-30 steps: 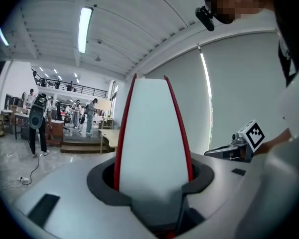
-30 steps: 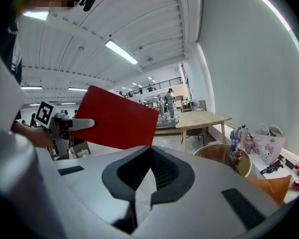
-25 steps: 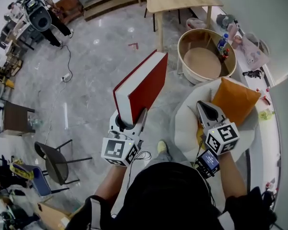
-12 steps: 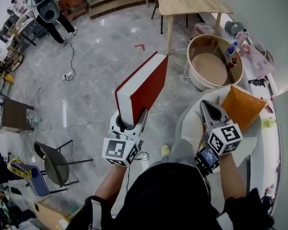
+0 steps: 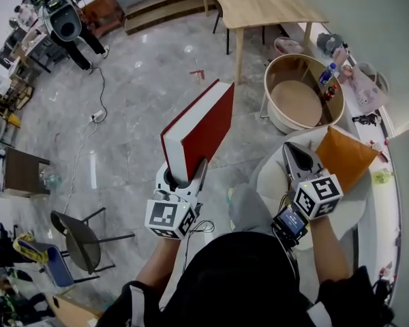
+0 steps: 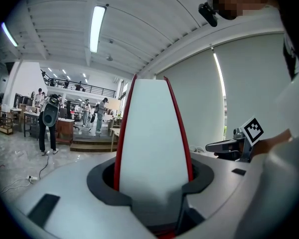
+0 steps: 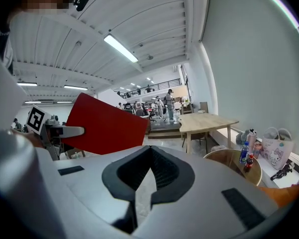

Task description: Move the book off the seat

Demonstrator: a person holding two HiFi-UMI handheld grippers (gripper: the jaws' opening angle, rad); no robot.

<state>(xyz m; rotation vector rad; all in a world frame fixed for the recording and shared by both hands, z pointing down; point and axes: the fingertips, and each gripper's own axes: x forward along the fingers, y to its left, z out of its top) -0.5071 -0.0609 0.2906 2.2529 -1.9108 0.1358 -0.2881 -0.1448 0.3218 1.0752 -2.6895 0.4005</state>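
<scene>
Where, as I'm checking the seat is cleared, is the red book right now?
Head view: the red book is gripped in the left tool, left of centre over the floor, apart from the white seat and orange cushion at right.

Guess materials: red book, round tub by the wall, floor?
Red book: hardcover, probably matte cloth or paper over board, since the cover stays flat and stiff; the page block is white paper.
Round tub: looks like light wood or veneer with a smooth tan finish; could be laminate.
Floor: polished grey stone or marble-look tile, veined, with glossy light reflections.
</scene>
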